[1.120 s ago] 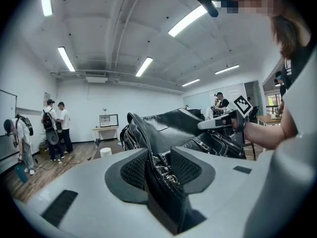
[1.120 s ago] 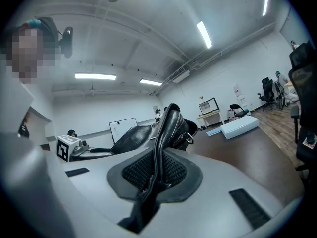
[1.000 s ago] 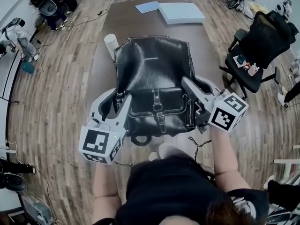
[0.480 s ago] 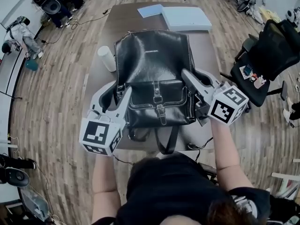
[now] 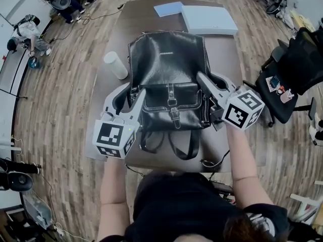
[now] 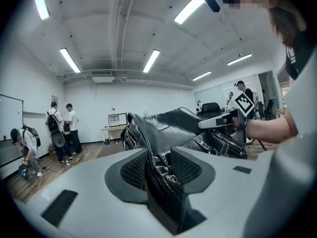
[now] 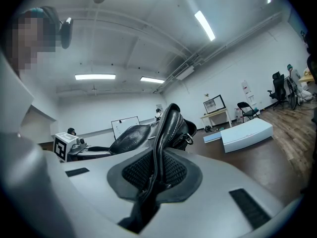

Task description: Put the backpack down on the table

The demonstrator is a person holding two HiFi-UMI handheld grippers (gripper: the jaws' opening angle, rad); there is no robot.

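Nearest, two straps dangle over the desk's near edge, low in the middle of the head view. Just above them, the left gripper is clamped on the left side seam of the backpack. The right gripper pinches its right seam, so both are equally near. The backpack's long axis runs up the frame, away from the person and over the desk. I cannot tell whether its underside touches the desk yet. Judging by this, a level lowering remains.
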